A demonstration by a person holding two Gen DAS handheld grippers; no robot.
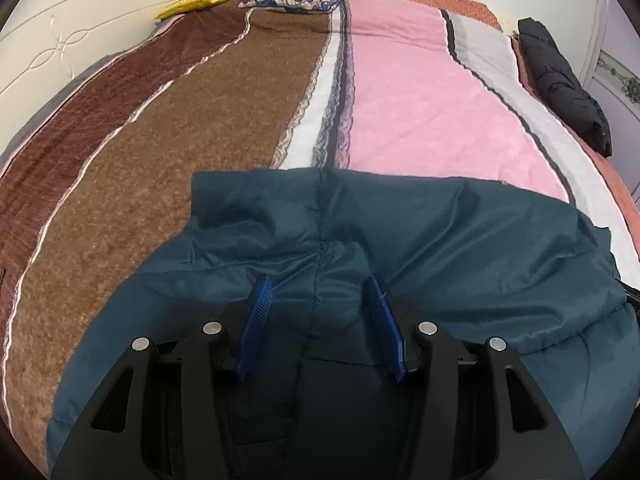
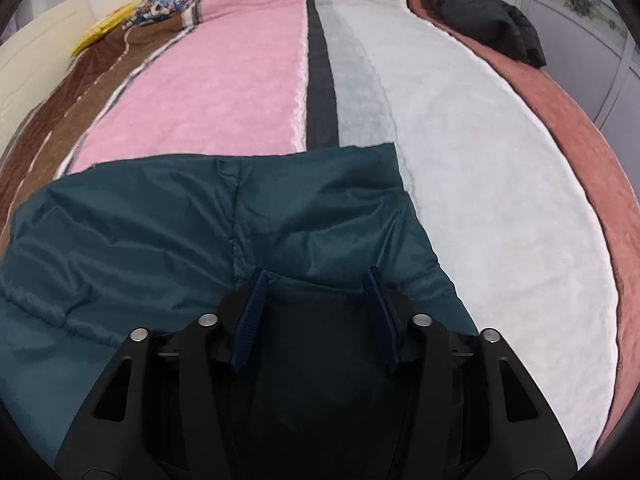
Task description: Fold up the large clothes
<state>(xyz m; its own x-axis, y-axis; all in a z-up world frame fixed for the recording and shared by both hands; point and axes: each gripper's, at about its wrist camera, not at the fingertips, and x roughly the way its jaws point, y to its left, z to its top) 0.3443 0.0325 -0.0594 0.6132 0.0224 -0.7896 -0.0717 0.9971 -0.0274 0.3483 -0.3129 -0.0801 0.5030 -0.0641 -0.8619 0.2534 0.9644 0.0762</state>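
Striped bedspread [image 1: 224, 128], teal padded jacket [image 1: 440, 232] lying rumpled (shiny), left gripper [image 1: 320, 292] and right gripper [image 2: 316, 284] jaws apart above it

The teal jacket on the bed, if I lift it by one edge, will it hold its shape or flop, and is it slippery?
The teal jacket will probably flop: it lies in soft creases and puffy folds. Its shiny fabric looks smooth, so it may slip between the pads. The puffed look suggests it is light for its bulk.

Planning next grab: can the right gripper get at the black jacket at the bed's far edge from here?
Probably not from here. The right gripper sits open over the teal jacket, and the black jacket lies far across the blanket; nothing blocks the way.
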